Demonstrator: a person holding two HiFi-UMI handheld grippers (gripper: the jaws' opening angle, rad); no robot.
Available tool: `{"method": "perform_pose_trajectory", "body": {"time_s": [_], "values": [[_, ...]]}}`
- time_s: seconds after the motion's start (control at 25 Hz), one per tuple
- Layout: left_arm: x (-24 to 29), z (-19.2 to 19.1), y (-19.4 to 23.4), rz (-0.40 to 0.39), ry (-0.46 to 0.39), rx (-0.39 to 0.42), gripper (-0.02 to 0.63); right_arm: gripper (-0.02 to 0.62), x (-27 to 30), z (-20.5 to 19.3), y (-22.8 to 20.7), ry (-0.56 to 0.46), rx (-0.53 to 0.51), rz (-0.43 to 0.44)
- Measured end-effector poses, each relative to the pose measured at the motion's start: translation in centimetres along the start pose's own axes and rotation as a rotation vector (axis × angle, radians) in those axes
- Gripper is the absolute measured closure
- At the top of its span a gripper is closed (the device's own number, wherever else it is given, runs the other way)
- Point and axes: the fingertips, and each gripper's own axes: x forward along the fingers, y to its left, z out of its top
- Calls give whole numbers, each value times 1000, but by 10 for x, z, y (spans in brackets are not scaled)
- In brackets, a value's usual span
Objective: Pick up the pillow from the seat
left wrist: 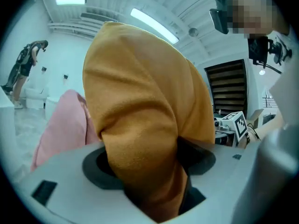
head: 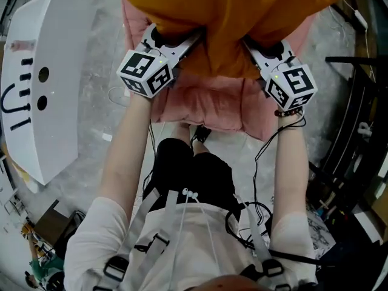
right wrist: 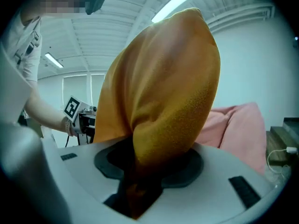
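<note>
An orange pillow (head: 227, 17) hangs lifted above a pink seat (head: 212, 105), filling the top of the head view. My left gripper (head: 182, 50) is shut on the pillow's lower left corner, my right gripper (head: 251, 50) on its lower right corner. In the left gripper view the orange pillow (left wrist: 140, 125) is pinched between the jaws, with the pink seat (left wrist: 60, 125) behind at the left. The right gripper view shows a fold of the pillow (right wrist: 163, 111) squeezed into the jaws, the pink seat (right wrist: 238, 125) at the right. The fingertips are buried in fabric.
A white curved table (head: 42, 83) stands at the left. Dark frames and cables (head: 351, 138) crowd the right side. A distant person (left wrist: 25, 64) stands at the far left of the left gripper view. The floor is grey.
</note>
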Motion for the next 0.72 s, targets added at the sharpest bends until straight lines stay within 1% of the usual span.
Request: {"method": "perform_pose_trajectory", "body": {"time_s": [0.48, 0.6, 0.72], "values": [[-55, 232, -95, -19, -261, 265, 262, 410, -93, 224, 45, -257, -232, -47], [-76, 285, -121, -37, -332, 322, 262, 407, -120, 276, 63, -314, -301, -61], [-95, 327, -148, -50, -388, 367, 262, 403, -148, 319, 80, -367, -366, -77]]}}
